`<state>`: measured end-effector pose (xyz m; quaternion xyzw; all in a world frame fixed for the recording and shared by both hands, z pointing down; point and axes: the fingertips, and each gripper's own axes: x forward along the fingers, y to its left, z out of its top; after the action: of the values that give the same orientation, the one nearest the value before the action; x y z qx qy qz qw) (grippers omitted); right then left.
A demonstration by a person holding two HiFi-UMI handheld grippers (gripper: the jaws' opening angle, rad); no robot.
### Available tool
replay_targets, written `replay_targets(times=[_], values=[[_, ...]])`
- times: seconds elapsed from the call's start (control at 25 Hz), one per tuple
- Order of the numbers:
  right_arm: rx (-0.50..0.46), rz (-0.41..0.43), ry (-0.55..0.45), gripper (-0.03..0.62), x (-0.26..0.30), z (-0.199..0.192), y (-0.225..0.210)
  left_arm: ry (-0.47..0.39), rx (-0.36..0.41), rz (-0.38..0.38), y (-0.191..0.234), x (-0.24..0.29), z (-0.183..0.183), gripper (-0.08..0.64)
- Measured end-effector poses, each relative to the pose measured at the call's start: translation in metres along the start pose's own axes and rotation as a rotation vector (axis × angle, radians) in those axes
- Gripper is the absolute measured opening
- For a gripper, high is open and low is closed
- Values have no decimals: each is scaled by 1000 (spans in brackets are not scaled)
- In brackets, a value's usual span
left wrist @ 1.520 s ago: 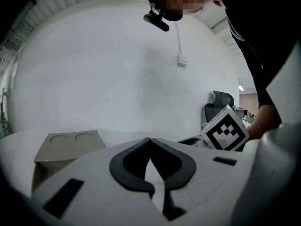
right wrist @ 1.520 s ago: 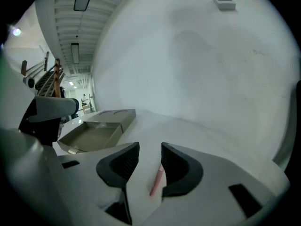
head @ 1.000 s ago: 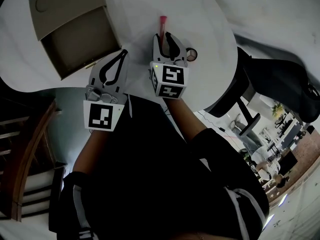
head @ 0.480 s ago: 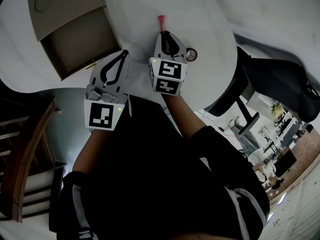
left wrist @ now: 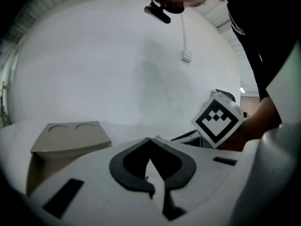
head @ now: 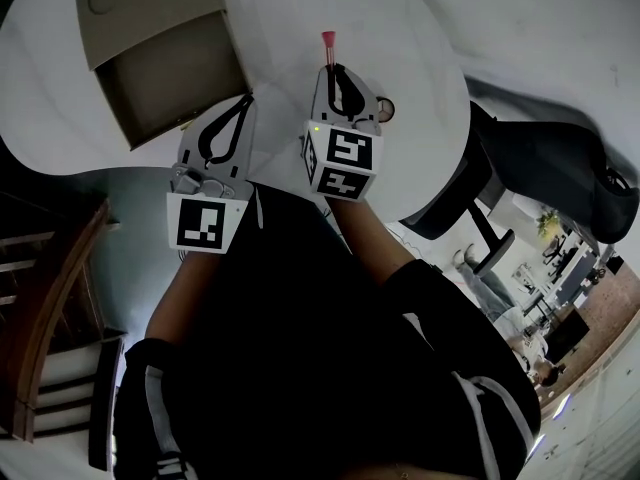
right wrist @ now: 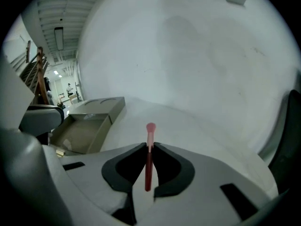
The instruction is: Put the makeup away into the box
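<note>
A thin pink makeup brush point(right wrist: 149, 164) is pinched by the right tool point(head: 333, 68). The jaws of this tool have just been closing, and the brush handle is now gripped between the dark pads. In the right gripper view the brush is seen running straight along the line of the jaws, its rounded pink tip sticking out past the fingertips over the white counter point(head: 420, 78).

The left tool point(head: 243, 104) is held just beside the right one. Its jaws are pressed together at the tips and nothing is held between them.

The beige box point(head: 160, 88) is set on the counter to the left of both tools, near the left tool's tip and apart from the brush. It stands open, with its lid folded back on the far side, and two round marks can be made out on the lid. No makeup can be made out inside it.

A small round pot point(head: 384, 109) is seen on the counter just to the right of the right tool. A dark chair point(head: 560, 168) is parked beyond the counter's right edge.
</note>
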<state>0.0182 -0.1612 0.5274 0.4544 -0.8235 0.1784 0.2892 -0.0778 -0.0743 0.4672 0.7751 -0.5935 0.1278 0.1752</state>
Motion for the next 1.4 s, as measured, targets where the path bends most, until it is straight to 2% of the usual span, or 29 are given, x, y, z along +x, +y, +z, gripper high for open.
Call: replay_targets(times=[0.36,0.76,1.4], values=[[-34,30,-76,63,-25,40,25,-86,-3,90,21,-23,26,6],[-86,108,-127,63,-39,65,81,-157,-30,197,48,-68,34,6],[-138,250,-95,63,-18,63,184,-135,-92,326,104,-117,2,6]])
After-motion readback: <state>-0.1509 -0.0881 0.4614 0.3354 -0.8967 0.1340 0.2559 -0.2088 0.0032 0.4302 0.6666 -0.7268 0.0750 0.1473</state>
